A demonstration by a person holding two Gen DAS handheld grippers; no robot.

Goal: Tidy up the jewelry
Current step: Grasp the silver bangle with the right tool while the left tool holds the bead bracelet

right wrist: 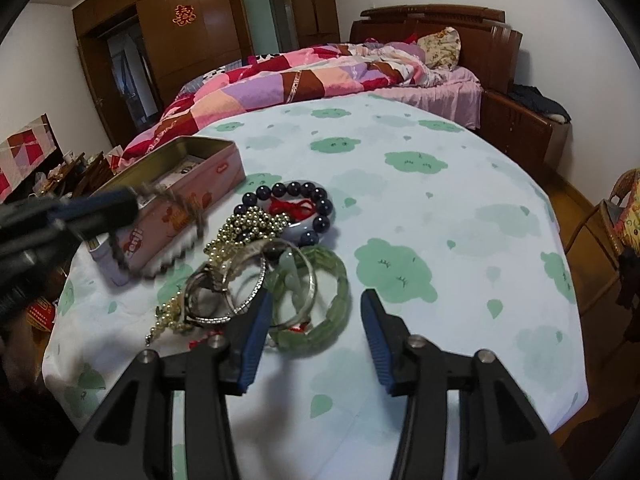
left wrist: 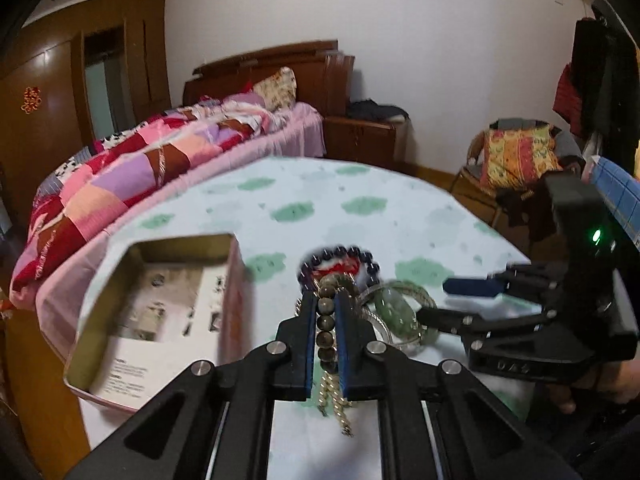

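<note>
1. left gripper (left wrist: 327, 300): clenched on a brown bead bracelet (left wrist: 326, 322); beads visible in a row between the two blue pads, with a gold bead chain (left wrist: 334, 398) hanging below the jaws.
2. same gripper in the right wrist view (right wrist: 120, 204): blurred, positioned over the near corner of the pink tin (right wrist: 188, 200), bracelet strands dangling against the tin wall.
3. right gripper (right wrist: 316, 312): released, jaws apart, nothing pressed between the pads; positioned on the near side of the jewelry pile, away from the tin.
4. left pad of right gripper: overlapping the edge of the silver bangles (right wrist: 256, 280); touching or not, cannot tell.
5. green jade bangle (right wrist: 320, 300): flat on the tablecloth (right wrist: 440, 208), in front of the gap between the right gripper's jaws, on the side of the pile away from the tin.
6. dark bead bracelet (right wrist: 304, 204): on the tablecloth just beside the tin, with a red cord (right wrist: 292, 206) inside its ring.
7. gold bead necklace (right wrist: 244, 228): heaped between the dark bead bracelet and the silver bangles, beside the tin.
8. pink tin: open, lid off, printed paper (left wrist: 160, 312) lying inside; no jewelry discernible in it.
9. bed with patchwork quilt (right wrist: 304, 76): beyond the tin, behind the table.
</note>
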